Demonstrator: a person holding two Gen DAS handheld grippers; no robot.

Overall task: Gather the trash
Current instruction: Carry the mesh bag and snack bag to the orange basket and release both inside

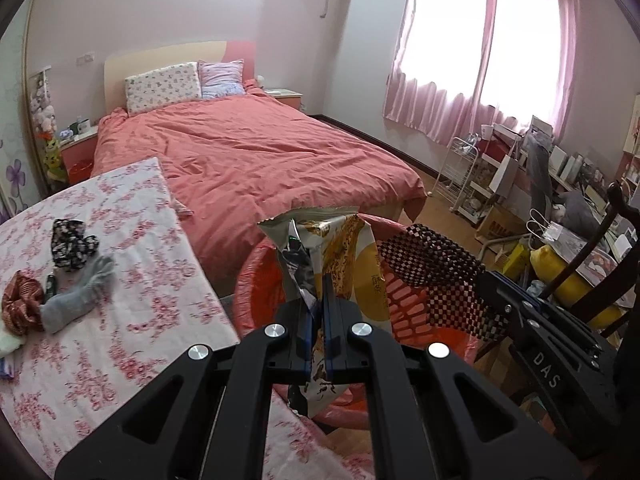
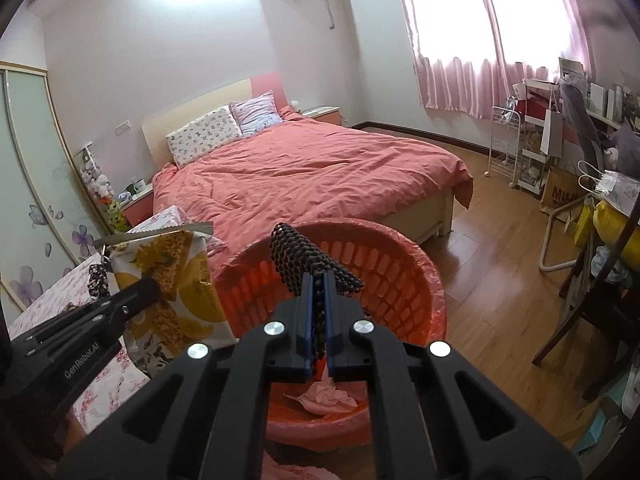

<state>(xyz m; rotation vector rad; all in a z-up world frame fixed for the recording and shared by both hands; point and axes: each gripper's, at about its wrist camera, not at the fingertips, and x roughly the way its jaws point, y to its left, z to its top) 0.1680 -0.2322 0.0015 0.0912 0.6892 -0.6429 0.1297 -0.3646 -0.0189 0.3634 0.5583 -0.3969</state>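
Right wrist view: the checkered wrapper (image 2: 316,260) is clamped by the right gripper (image 2: 318,312) above the orange bin (image 2: 420,280); crumpled pink paper (image 2: 324,394) is seen inside. The snack bag (image 1: 340,264) is pinched by the left gripper (image 1: 319,312) at the bin's near-left rim, so it could be dropped outside if released there.

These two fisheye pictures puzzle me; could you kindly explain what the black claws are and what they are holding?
They are two handheld grippers, each carrying its own camera that looks along its fingers. The left view shows the left gripper shut on a crumpled snack wrapper. The right view shows the right gripper shut on a black mesh piece. Both hang over a red lined basket with a pink tissue inside. Beside it, a floral-covered surface holds a grey sock and bunched fabrics.
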